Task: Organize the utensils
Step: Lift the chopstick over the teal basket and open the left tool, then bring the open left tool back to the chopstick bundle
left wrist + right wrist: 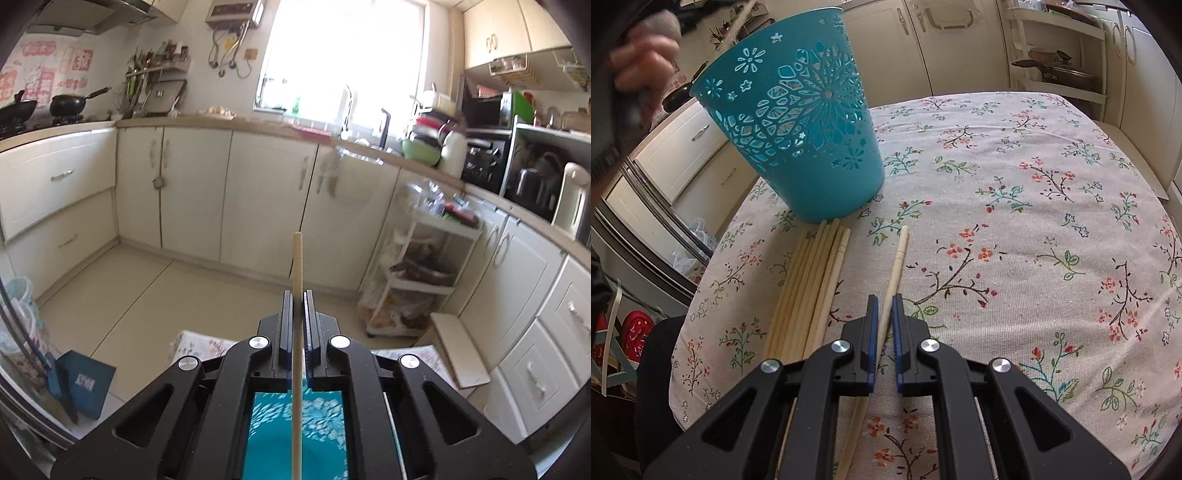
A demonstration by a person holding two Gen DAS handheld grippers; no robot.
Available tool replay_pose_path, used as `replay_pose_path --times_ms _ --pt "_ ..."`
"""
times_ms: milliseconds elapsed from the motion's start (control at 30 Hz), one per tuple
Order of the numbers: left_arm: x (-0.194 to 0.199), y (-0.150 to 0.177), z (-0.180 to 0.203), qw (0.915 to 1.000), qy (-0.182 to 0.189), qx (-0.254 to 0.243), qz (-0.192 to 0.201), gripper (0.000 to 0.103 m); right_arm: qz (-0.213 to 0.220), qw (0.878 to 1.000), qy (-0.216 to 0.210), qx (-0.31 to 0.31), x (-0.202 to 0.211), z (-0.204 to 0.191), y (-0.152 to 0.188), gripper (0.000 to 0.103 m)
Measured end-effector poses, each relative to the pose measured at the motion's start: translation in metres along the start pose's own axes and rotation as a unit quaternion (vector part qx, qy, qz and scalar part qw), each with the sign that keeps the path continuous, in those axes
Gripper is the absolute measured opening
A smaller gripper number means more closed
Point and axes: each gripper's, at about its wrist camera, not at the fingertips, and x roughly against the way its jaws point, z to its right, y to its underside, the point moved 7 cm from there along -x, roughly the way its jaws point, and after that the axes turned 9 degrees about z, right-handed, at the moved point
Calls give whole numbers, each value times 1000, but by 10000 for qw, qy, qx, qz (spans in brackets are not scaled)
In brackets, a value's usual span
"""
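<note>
Left gripper: I see its jaws clamped on one pale wooden chopstick, which runs straight up the left wrist view toward twelve o'clock, its tip standing clear over open floor. Beneath the jaws lies the teal perforated plastic basket; past it, a corner of the floral tablecloth.

Right gripper: jaws drawn narrow around a second single pale chopstick, which lies on the flower-printed table cloth pointing toward twelve o'clock. I cannot tell whether the pads press it.

Bundle of pale wooden chopsticks: at ten o'clock from the right jaws, just beside the single stick, ends touching or nearly touching the basket's foot. I count about seven; the overlap keeps the count uncertain.

Teal basket with cut-out flower pattern: one, upright, at eleven o'clock near the table's far left edge.

Open room: bare cloth from one o'clock through four o'clock of the right jaws, out to the rounded table edge. The left table edge sits close beside the bundle.

Person's hand: blurred, at ten o'clock high in the right wrist view.

Writing: red-and-white wall stickers at ten o'clock in the left wrist view, characters too small to read; a blue booklet on the floor at eight o'clock, label illegible.
</note>
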Motion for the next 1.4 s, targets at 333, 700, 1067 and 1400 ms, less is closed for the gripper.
replay_pose_path --times_ms 333,700,1067,1400 --pt "13 34 -13 9976 -30 -474 -508 17 -106 9995 115 286 1 -6 1 9" --pt "104 66 -74 9961 -401 -643 -454 78 -22 9994 206 262 14 -5 6 6" --pt "104 189 -123 9807 -771 -921 -1545 82 1208 9851 -956 -769 120 -25 -68 6" --pt "99 202 -120 9792 -690 -954 -1653 85 2676 9555 -1190 -368 113 -92 -216 6"
